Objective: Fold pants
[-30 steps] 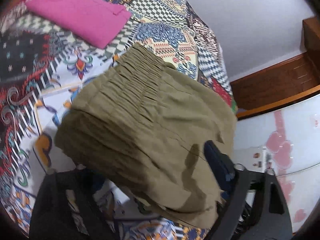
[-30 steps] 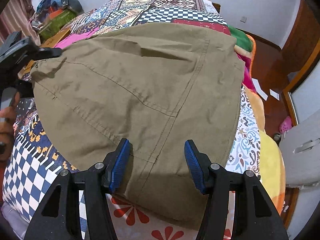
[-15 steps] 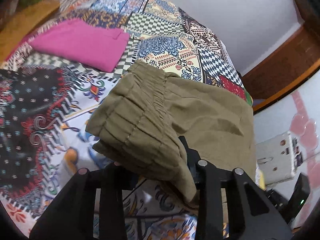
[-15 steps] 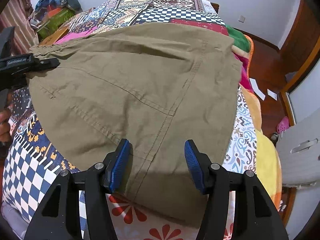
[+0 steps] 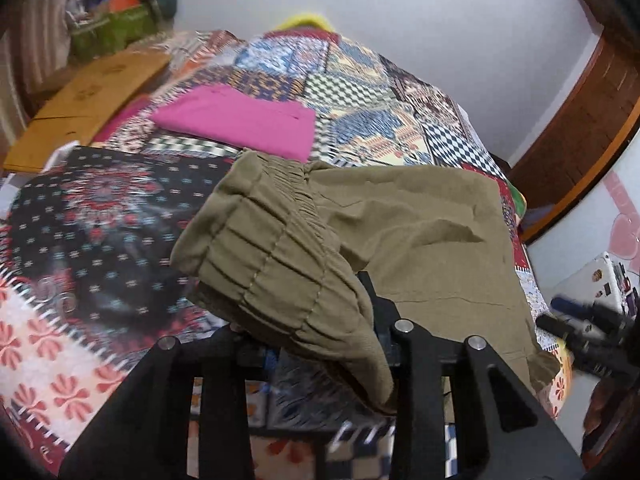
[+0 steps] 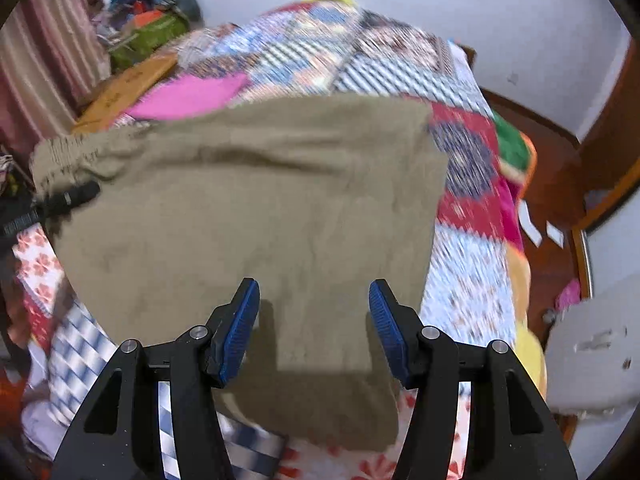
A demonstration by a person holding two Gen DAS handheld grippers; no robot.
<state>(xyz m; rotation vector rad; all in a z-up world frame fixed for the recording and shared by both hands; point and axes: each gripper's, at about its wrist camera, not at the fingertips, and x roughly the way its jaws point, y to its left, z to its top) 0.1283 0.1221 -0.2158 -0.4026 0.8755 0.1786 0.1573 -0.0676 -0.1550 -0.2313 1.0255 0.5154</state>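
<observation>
Olive-green pants (image 5: 420, 240) lie folded on a patchwork quilt (image 5: 360, 92). Their gathered elastic waistband (image 5: 272, 268) drapes over my left gripper (image 5: 316, 344), whose fingertips are hidden under the cloth; the cloth is lifted there. In the right wrist view the pants (image 6: 260, 208) spread in front of my right gripper (image 6: 314, 324), which is open and empty, its blue pads (image 6: 240, 328) just above the near edge of the cloth. The left gripper (image 6: 60, 200) shows at the waistband at the left. The right gripper (image 5: 580, 320) shows blurred at the right in the left wrist view.
A folded pink garment (image 5: 240, 120) lies further back on the quilt. A cardboard box (image 5: 88, 100) and a pile of bags (image 5: 124, 20) stand at the back left. The bed's right edge (image 6: 516, 240) drops to a wooden floor. A white case (image 5: 592, 284) is at the right.
My left gripper has tilted up and lifted the waistband end. My right gripper has pulled back and risen slightly; its jaws stay open. The right view is blurred by motion.
</observation>
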